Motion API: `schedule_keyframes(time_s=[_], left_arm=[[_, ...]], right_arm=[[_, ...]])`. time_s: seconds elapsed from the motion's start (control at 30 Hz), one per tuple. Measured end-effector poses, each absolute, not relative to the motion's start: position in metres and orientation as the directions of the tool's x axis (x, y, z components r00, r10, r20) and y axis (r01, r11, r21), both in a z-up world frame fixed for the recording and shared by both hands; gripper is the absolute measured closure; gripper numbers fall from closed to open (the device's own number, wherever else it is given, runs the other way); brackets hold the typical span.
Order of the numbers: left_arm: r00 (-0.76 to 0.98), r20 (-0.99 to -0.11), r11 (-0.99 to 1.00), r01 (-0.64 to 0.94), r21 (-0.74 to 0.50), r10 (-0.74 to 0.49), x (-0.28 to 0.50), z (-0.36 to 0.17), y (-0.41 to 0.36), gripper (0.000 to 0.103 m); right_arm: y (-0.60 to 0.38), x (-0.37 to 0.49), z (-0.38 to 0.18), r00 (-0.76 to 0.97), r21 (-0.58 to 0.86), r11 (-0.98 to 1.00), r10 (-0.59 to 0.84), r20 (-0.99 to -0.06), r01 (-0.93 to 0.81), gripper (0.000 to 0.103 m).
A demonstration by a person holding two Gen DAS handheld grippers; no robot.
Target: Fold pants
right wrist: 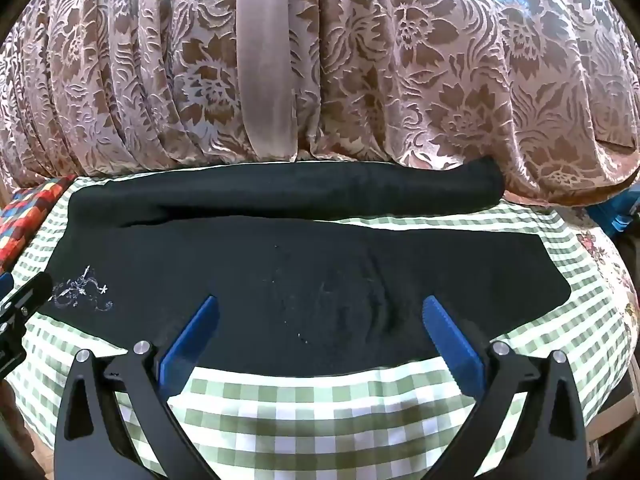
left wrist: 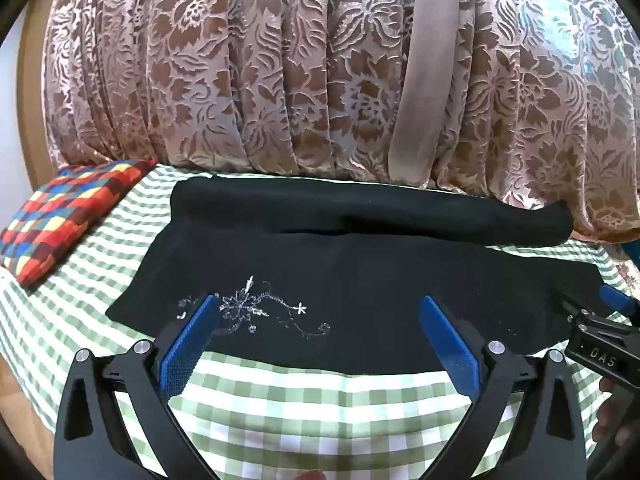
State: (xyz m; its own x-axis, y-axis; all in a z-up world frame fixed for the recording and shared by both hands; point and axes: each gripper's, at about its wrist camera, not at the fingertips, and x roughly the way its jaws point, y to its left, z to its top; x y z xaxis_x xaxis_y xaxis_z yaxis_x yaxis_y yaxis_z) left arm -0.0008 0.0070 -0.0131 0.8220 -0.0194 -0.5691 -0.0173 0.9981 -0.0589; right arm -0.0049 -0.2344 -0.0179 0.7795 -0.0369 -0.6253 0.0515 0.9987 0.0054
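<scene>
Green-checked cloth (left wrist: 280, 396) fills the lower frame beneath both grippers. Left gripper (left wrist: 318, 314) and right gripper (right wrist: 320, 314) hang spread wide, gripping nothing, fingertips over the near edge of the black pants (right wrist: 280, 264) lying mid-frame.

One marking is legible: the white letters "DAS", preceded by a dot, on the black body of the right hand-held gripper (left wrist: 600, 336), at the right edge of the left wrist view. The letters run slightly tilted, and the frame edge may cut off further characters. No text is readable in the right wrist view.
</scene>
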Motion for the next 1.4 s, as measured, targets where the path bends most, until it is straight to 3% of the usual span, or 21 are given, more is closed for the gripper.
schedule_keyframes(time_s=[1.4], left_arm=[[0.791, -0.609, 0.996, -0.004, -0.09, -0.052, -0.002, -0.025, 0.011, 0.004]], right_arm=[[-0.229, -0.009, -0.031, 0.764, -0.029, 0.999, -0.045, -0.644, 0.034, 0.002]])
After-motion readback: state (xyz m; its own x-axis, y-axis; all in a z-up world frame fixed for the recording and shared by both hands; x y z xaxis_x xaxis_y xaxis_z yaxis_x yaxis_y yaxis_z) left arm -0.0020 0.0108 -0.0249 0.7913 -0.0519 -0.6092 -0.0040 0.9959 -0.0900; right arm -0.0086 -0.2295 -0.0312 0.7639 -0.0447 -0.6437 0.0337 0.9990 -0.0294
